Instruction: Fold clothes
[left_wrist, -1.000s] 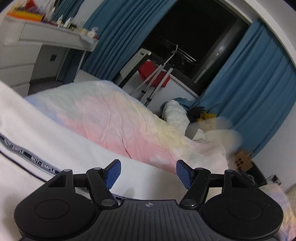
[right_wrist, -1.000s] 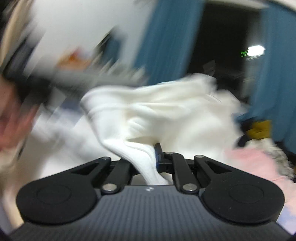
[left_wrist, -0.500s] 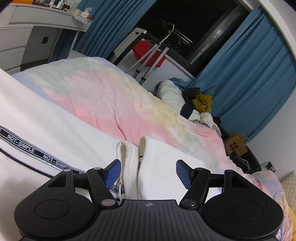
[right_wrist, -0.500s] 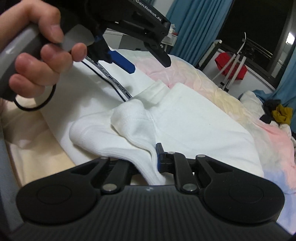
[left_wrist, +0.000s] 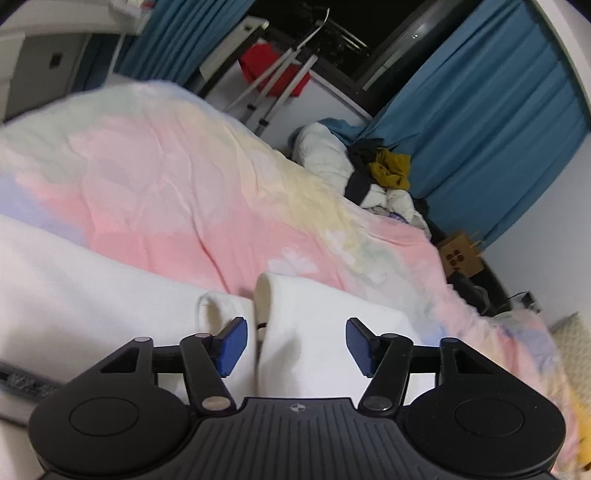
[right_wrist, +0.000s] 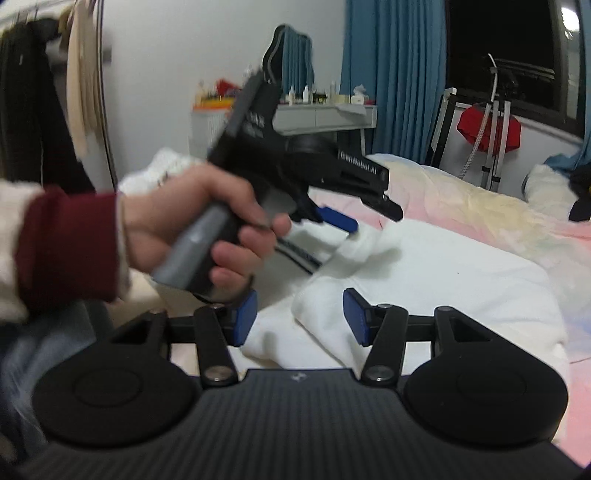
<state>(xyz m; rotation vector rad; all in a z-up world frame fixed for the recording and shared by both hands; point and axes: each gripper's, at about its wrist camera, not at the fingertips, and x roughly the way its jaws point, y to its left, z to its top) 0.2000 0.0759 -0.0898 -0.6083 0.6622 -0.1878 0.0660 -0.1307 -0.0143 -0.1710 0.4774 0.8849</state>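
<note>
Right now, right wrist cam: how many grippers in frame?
2. The right gripper is at the bottom centre, open over the white garment. The left gripper, held in a hand, is at centre-left, open above the same garment.

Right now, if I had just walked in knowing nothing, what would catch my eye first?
Probably the person's hand in a dark red cuff, holding the left hand-held gripper over a white garment folded on the bed. That garment lies on a pastel pink and yellow bedspread. Both the left gripper and the right hand-held gripper are open. At the back, blue curtains frame a dark window.
</note>
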